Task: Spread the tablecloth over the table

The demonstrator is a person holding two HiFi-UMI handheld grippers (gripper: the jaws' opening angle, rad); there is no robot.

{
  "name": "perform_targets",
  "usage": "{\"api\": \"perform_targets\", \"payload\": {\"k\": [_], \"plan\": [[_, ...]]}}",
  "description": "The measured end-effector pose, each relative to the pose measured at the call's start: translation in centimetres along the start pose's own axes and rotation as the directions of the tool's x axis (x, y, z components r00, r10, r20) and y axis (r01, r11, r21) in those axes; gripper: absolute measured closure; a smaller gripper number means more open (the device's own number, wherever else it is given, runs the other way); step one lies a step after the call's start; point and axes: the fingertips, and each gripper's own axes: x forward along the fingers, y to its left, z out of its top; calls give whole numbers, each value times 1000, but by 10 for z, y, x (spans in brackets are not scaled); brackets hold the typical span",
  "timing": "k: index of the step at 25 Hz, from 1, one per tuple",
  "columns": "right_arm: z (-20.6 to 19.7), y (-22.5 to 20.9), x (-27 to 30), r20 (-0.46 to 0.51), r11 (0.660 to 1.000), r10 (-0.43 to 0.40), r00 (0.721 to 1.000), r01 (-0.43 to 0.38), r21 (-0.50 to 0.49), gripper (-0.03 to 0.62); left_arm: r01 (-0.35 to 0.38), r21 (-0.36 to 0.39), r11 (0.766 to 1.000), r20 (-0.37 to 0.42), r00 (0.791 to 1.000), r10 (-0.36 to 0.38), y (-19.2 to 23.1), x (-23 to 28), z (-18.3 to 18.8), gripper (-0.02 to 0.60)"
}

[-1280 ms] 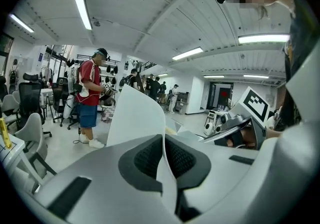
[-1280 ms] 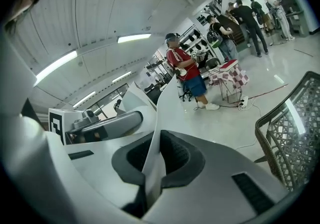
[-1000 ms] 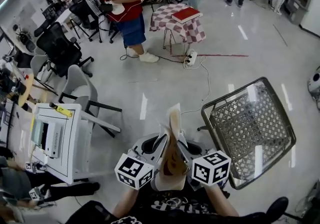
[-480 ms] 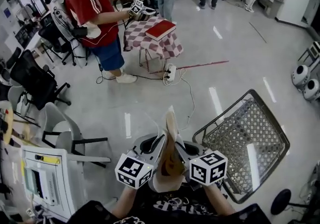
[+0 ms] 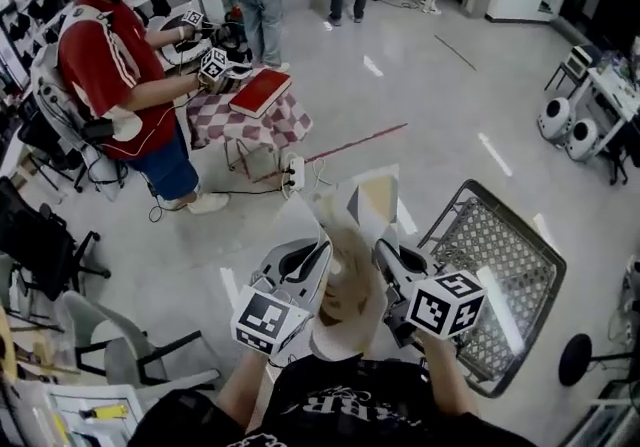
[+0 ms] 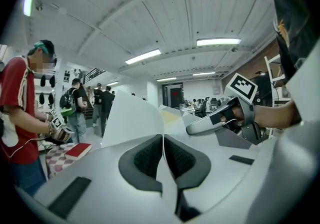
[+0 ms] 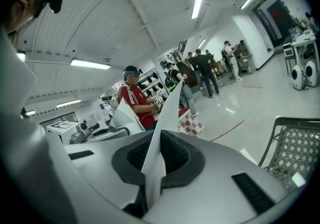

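A folded tablecloth (image 5: 352, 270), pale with a tan inner side, is held up in front of the person's chest between both grippers. My left gripper (image 5: 322, 253) is shut on its left edge and my right gripper (image 5: 384, 253) is shut on its right edge. In the left gripper view the white cloth (image 6: 131, 118) rises from between the closed pads, with the right gripper (image 6: 200, 129) beside it. In the right gripper view a cloth fold (image 7: 168, 110) stands up from the shut jaws. A metal mesh table (image 5: 505, 270) stands just right of the grippers.
A person in a red shirt (image 5: 110, 65) stands at a small checked-cloth table (image 5: 215, 120) that bears a red book (image 5: 260, 92). A power strip and cables (image 5: 295, 173) lie on the floor. Office chairs (image 5: 45, 240) stand at the left, and two white round devices (image 5: 565, 125) at the far right.
The whole view has swung: the checked table and the red-shirted person slid to the upper left. Both grippers moved along with the cloth, which now fans a little wider between them.
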Motion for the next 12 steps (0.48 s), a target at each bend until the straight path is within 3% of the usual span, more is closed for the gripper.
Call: {"api": "perform_targets", "payload": {"k": [7, 12], "plan": [[54, -65, -26, 89, 981, -181, 979, 187, -58, 579, 99, 94, 991, 73, 992, -106, -3, 89, 33, 560], [68, -124, -47, 123, 953, -298, 947, 302, -11, 579, 190, 172, 967, 74, 976, -205, -33, 142, 33, 557]]}}
